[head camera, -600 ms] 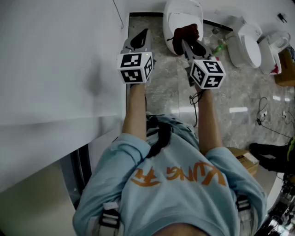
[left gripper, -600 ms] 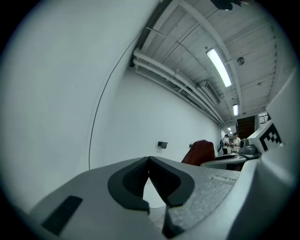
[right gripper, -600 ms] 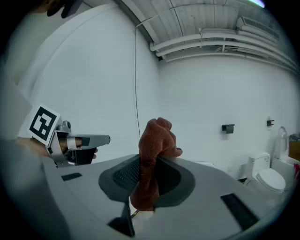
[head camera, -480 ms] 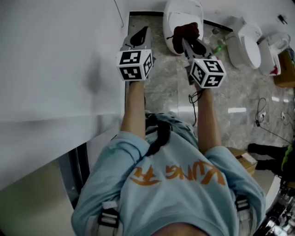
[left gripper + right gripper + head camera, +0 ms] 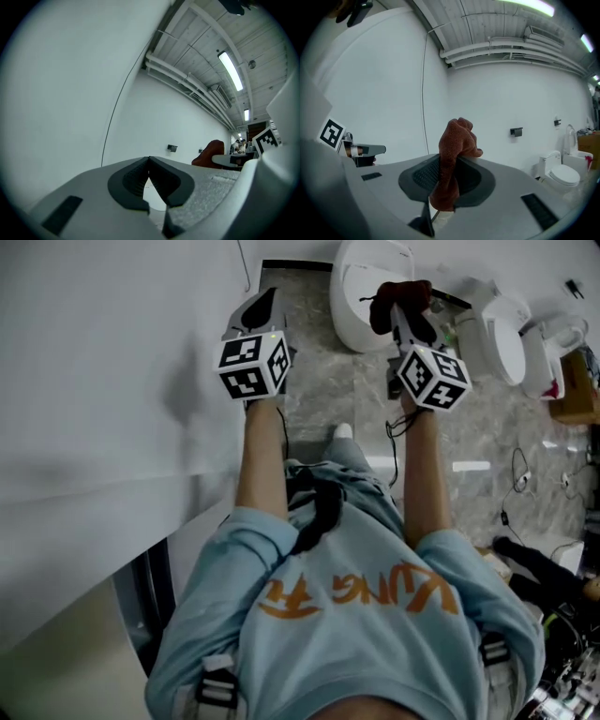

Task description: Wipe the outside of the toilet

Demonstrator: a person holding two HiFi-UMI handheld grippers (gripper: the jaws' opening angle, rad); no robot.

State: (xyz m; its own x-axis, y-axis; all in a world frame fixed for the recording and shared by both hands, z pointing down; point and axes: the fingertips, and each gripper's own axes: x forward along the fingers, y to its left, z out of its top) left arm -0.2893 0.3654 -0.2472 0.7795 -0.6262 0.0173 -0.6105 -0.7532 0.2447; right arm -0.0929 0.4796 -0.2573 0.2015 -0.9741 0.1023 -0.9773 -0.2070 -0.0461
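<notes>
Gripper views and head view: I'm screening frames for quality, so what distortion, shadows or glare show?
Left gripper view: strong fisheye bending, black corners, bright ceiling lamp. Right gripper view: same bending; the cloth in the right claw looks sharp. Head view: dim; a soft shadow lies on the wall beside the left claw; glare streaks on the floor.
</notes>
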